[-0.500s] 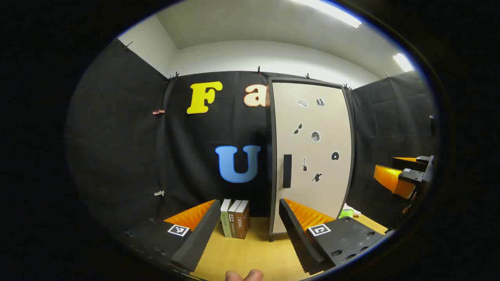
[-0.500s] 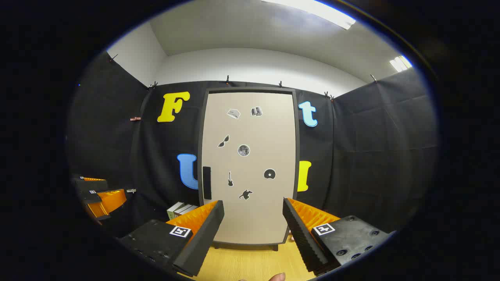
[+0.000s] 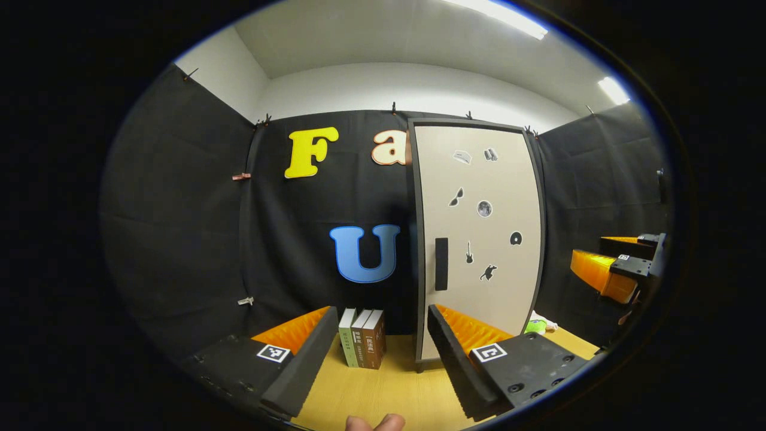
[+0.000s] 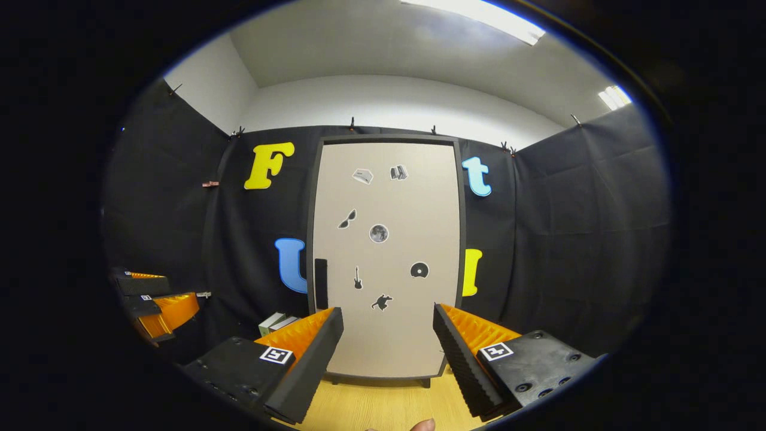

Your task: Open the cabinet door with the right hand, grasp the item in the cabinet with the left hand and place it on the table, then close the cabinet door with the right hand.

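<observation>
Standing shut on the table (image 4: 383, 407), the cabinet (image 4: 388, 257) hides whatever it holds, so the item inside cannot be made out. Its door (image 3: 479, 239) is a flat, pale panel in a dark frame, dotted with small dark stickers (a guitar and a pair of glasses among them), and a slim black handle (image 4: 321, 283) runs upright along its left edge. In the right gripper view the right gripper (image 4: 388, 353) faces the door squarely, jaws spread wide with nothing between them, apart from the door; its ridged fingers cut off the door's lower corners. A fingertip (image 4: 423, 425) pokes in at the bottom edge, mostly cropped. In the left gripper view the left gripper (image 3: 383, 353) also stands open and empty, aimed at the cabinet's left edge. Between its fingers three books (image 3: 362, 337) stand upright on the wood-grain tabletop, spines outward, just left of the cabinet. A small green and white thing (image 3: 537, 325) lies on the table to the cabinet's right, too small and partly hidden to identify. Both views catch the other gripper at the rim, distorted and cut off.
</observation>
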The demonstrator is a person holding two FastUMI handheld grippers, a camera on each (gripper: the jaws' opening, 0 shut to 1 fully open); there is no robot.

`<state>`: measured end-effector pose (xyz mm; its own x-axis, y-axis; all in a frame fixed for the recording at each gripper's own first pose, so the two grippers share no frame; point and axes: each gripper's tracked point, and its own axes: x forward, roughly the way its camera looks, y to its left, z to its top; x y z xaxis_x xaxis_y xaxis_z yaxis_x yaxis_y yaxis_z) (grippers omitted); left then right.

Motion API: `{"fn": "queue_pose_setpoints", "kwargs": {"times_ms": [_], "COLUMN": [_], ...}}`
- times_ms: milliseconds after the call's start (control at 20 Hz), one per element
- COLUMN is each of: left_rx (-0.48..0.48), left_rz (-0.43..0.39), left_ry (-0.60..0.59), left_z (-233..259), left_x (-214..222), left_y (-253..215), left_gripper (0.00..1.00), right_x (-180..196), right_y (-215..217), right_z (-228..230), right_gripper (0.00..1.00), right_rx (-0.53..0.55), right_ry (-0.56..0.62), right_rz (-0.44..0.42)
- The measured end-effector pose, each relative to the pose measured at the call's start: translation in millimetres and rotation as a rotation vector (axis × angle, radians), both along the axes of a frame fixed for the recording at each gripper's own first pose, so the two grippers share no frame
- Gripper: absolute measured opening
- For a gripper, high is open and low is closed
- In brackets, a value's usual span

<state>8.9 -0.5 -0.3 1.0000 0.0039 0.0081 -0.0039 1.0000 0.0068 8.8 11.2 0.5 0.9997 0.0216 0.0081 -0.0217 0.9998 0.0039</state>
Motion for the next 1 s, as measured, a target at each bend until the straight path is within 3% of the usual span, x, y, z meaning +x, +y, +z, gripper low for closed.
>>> {"fn": "queue_pose_setpoints", "kwargs": {"times_ms": [700,1000], "left_rx": [-0.005,-0.004], "left_rz": [0.024,0.005], "left_ry": [0.001,0.001], "left_z": [-3,-4], "left_x": [-8,-13], "left_y": [16,15], "left_gripper": [0.94,0.94], "right_x": [0,37], "right_y": [27,54], "right_z": [3,1], "right_gripper": [0.97,0.96], "right_rx": [-0.012,0.025], "right_ry": [-0.009,-0.005], "right_rz": [0.044,0.094]}}
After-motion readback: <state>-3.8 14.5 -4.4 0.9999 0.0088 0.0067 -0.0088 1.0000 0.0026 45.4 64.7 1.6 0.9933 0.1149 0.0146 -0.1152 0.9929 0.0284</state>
